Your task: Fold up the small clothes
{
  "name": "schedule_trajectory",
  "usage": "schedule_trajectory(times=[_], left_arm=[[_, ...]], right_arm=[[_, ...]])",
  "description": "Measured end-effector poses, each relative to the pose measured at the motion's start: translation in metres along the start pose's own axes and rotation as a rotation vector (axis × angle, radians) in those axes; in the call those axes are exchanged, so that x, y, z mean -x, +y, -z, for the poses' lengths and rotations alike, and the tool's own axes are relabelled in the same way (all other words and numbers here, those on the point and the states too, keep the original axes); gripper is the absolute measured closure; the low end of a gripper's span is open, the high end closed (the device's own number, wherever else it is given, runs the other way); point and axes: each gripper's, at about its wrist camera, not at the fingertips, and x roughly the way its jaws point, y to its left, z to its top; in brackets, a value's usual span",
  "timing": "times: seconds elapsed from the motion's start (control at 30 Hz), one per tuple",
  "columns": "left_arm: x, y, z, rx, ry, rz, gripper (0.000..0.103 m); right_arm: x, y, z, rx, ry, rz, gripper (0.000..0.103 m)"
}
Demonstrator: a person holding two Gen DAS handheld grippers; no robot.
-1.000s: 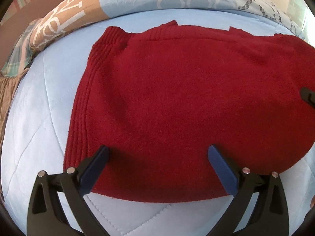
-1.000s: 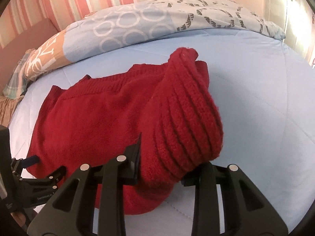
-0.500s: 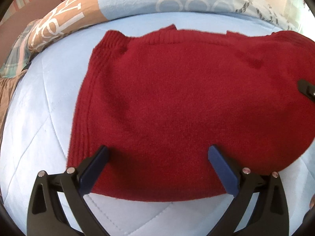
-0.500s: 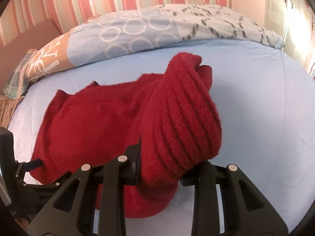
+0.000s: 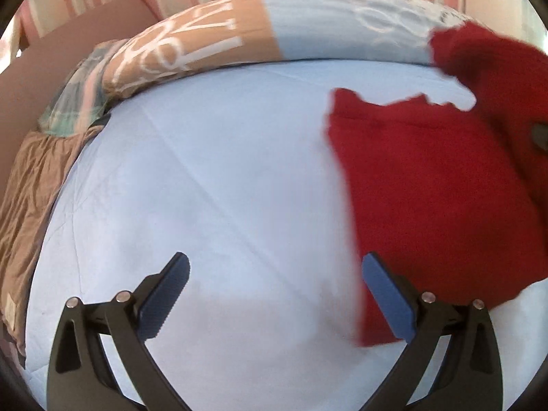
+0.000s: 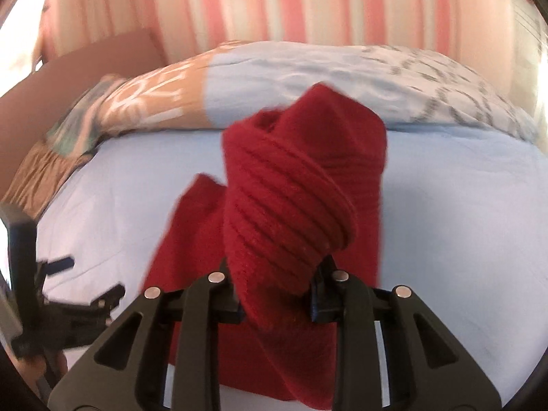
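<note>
Our right gripper is closing its fingers on the soft, floppy red sweater, lifting it off the bed. Our left gripper is wide open, holding nothing. We should grab its thick ribbed edge.

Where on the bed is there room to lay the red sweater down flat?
The blue sheet is bare between the pillow and the left claw. Right of that the sweater covers it.
</note>
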Motion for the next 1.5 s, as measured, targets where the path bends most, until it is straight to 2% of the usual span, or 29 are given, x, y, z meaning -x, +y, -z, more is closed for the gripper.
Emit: schedule_trajectory(times=[0.1, 0.2, 0.27, 0.37, 0.67, 0.77, 0.87, 0.93, 1.03, 1.13, 1.3, 1.43, 1.5], left_arm=[[-0.005, 0.04, 0.006, 0.07, -0.017, 0.052, 0.002], [-0.008, 0.061, 0.01, 0.105, -0.021, 0.044, 0.002], [-0.008, 0.073, 0.012, 0.124, -0.033, 0.056, 0.002], [-0.007, 0.084, 0.01, 0.125, -0.054, 0.072, 0.002], [-0.021, 0.077, -0.012, 0.087, -0.064, 0.085, 0.002], [-0.023, 0.074, -0.019, 0.087, -0.067, 0.091, 0.002], [-0.022, 0.068, -0.025, 0.072, -0.074, 0.092, 0.002], [-0.022, 0.064, -0.03, 0.059, -0.074, 0.094, 0.002], [-0.018, 0.059, -0.039, 0.054, -0.077, 0.126, 0.002], [-0.004, 0.047, -0.048, 0.042, -0.093, 0.2, 0.002], [0.018, 0.013, -0.047, 0.024, -0.072, 0.346, 0.002], [0.031, -0.024, -0.038, -0.054, -0.045, 0.378, 0.002], [0.034, -0.04, -0.033, -0.105, -0.032, 0.35, 0.002]], right_arm=[[-0.018, 0.045, 0.005, 0.112, 0.04, -0.028, 0.078], [-0.045, 0.086, 0.028, 0.269, 0.119, 0.006, 0.078], [-0.055, 0.096, 0.041, 0.328, 0.154, 0.045, 0.078], [-0.061, 0.095, 0.046, 0.333, 0.183, 0.073, 0.078], [-0.058, 0.1, 0.049, 0.334, 0.232, 0.089, 0.074], [-0.056, 0.104, 0.053, 0.353, 0.232, 0.067, 0.062], [-0.035, 0.105, 0.048, 0.357, 0.216, 0.011, 0.043], [-0.017, 0.102, 0.047, 0.335, 0.216, -0.055, 0.027], [0.01, 0.086, 0.047, 0.291, 0.208, -0.089, 0.026], [0.025, 0.059, 0.051, 0.254, 0.203, -0.02, 0.021], [0.017, 0.012, 0.061, 0.192, 0.259, 0.084, 0.023], [0.02, -0.006, 0.063, 0.177, 0.247, 0.128, 0.023], [0.021, -0.016, 0.062, 0.168, 0.245, 0.148, 0.023]])
